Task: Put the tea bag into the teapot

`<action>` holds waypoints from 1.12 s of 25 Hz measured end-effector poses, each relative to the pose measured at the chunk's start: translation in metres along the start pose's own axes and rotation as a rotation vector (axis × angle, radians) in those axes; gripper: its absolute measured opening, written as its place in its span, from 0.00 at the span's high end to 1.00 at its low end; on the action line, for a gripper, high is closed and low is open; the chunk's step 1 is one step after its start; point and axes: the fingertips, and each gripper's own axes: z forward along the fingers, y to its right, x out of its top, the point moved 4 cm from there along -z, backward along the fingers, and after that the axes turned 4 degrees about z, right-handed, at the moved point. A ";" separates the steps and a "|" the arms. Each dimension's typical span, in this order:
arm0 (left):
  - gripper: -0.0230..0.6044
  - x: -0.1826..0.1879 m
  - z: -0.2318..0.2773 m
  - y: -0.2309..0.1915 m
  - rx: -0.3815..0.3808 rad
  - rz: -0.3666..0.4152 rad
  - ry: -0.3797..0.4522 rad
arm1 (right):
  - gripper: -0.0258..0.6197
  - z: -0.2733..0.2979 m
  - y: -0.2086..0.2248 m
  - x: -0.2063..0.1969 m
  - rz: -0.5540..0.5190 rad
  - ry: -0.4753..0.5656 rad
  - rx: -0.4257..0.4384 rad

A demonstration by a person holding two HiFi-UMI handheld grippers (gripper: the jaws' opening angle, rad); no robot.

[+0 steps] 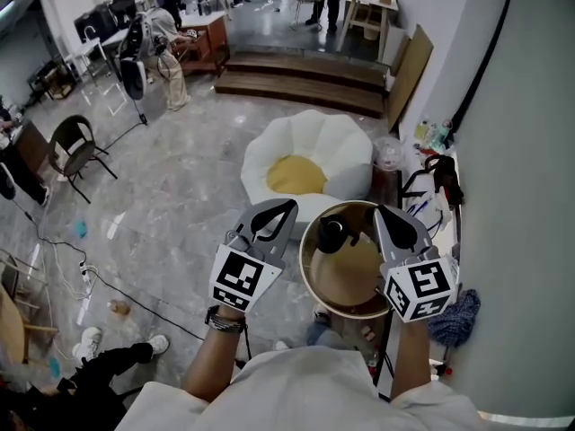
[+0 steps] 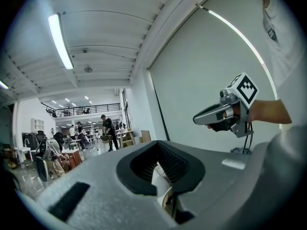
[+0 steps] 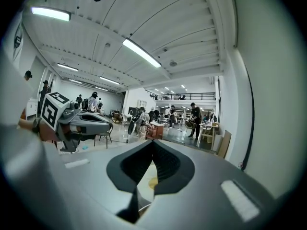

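A dark teapot stands at the far left of a small round wooden table, seen from above in the head view. No tea bag shows in any view. My left gripper is held up left of the table, shut, with nothing between its jaws. The right gripper hangs over the table's right rim, also shut and empty. In the left gripper view my own jaws meet at the tip, and the right gripper shows beyond them. The right gripper view has its jaws closed, with the left gripper at its left.
A white flower-shaped cushion seat with a yellow centre sits on the floor beyond the table. A wall rises close on the right, with bags and a blue cloth at its foot. Cables cross the floor on the left.
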 end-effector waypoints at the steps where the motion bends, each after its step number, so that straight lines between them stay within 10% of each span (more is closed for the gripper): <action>1: 0.97 0.001 -0.001 0.000 -0.001 0.000 0.002 | 0.95 -0.001 -0.002 0.002 -0.002 0.003 0.003; 28: 0.97 0.015 0.003 0.002 0.020 0.020 0.017 | 0.95 -0.002 -0.012 0.012 -0.049 -0.006 0.062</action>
